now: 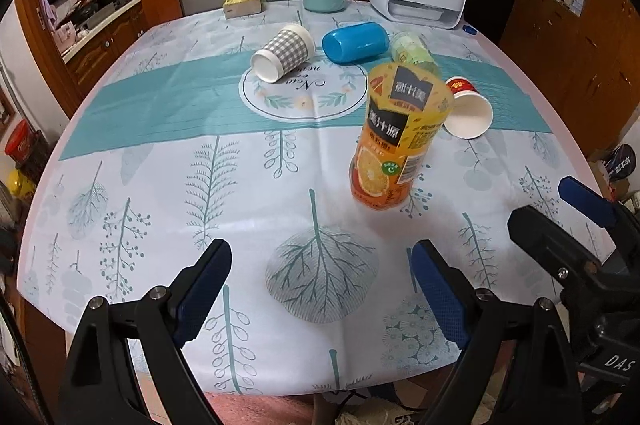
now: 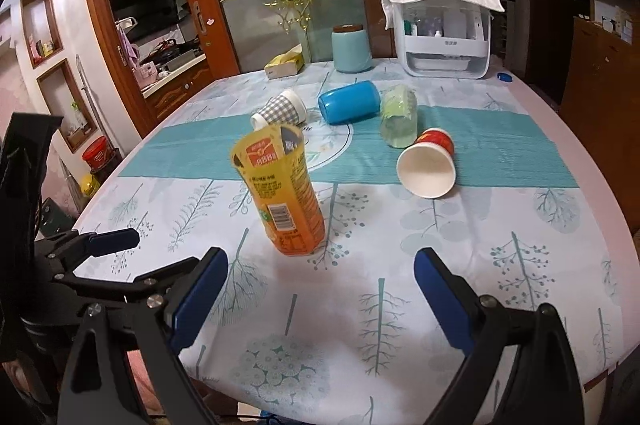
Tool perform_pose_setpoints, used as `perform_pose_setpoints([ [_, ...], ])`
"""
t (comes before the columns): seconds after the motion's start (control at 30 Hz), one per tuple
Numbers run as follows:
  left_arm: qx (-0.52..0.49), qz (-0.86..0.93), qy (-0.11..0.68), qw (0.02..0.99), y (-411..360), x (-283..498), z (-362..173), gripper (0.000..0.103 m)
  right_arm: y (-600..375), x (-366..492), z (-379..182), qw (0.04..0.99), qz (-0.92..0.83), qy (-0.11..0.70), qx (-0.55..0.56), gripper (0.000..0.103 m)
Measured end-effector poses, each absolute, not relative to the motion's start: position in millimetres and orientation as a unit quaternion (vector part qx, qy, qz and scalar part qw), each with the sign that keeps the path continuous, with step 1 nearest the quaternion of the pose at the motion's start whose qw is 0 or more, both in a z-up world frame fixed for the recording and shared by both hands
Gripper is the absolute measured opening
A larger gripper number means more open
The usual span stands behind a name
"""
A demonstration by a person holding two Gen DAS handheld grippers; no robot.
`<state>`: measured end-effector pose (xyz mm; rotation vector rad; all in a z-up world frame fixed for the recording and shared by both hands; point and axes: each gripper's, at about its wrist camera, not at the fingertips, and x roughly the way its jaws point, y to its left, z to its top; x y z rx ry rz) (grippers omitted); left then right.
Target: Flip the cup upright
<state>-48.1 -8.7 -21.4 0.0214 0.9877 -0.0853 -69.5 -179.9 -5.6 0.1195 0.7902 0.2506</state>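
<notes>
The orange juice cup (image 1: pixel 394 141) stands upright. The gingham cup (image 1: pixel 282 52), blue cup (image 1: pixel 355 42), green cup (image 2: pixel 398 119) and red paper cup (image 2: pixel 429 161) lie toppled. The left gripper (image 1: pixel 320 295) and right gripper (image 2: pixel 320 299) hold nothing, jaws apart.

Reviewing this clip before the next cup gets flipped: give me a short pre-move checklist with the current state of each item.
1. Left gripper open and empty: ok.
2. Right gripper open and empty: ok.
3. Orange cup standing mouth up: ok, though it looks tilted.
4. Red paper cup upright: not ok, on its side, mouth toward the cameras.
5. Checked cup, blue cup and green cup upright: not ok, all lying down.
6. Path to the red paper cup free: ok from the right; the orange cup stands to its left.
</notes>
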Motion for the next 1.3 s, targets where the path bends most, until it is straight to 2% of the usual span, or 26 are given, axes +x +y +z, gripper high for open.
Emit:
perform_pose_setpoints([
  [0.47,0.013,-0.014,0.421,0.907,-11,-50,22,0.091,-183,-70,27,0.927,0.094,0.357,0.061,0.095],
  [1.3,0.006,-0.004,0.426,0.905,-9,-44,19,0.091,-182,-65,28,0.927,0.085,0.361,0.054,0.095],
])
